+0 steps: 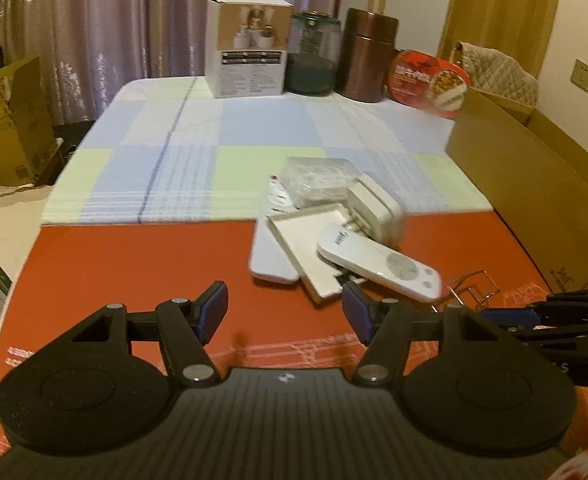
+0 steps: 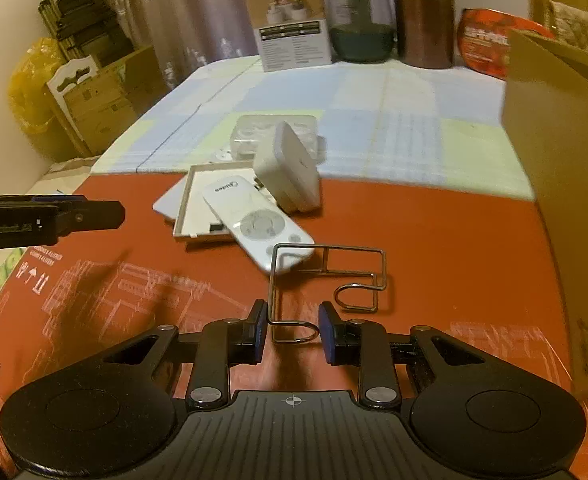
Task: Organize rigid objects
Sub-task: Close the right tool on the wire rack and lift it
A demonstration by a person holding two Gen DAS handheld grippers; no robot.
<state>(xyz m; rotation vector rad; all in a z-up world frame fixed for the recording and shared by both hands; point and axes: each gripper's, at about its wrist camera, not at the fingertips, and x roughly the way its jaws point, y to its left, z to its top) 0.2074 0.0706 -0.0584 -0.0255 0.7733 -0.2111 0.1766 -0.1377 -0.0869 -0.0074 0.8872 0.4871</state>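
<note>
A pile of rigid objects lies on the table: a white remote, a white plug adapter, a shallow white tray, a clear plastic box and a bent wire rack. My right gripper is open, its fingers on either side of the rack's near hook, not closed on it. My left gripper is open and empty, just before the pile.
A large open cardboard box stands at the right. At the table's far edge stand a white carton, a glass jar, a copper canister and a red tin. More boxes sit left of the table.
</note>
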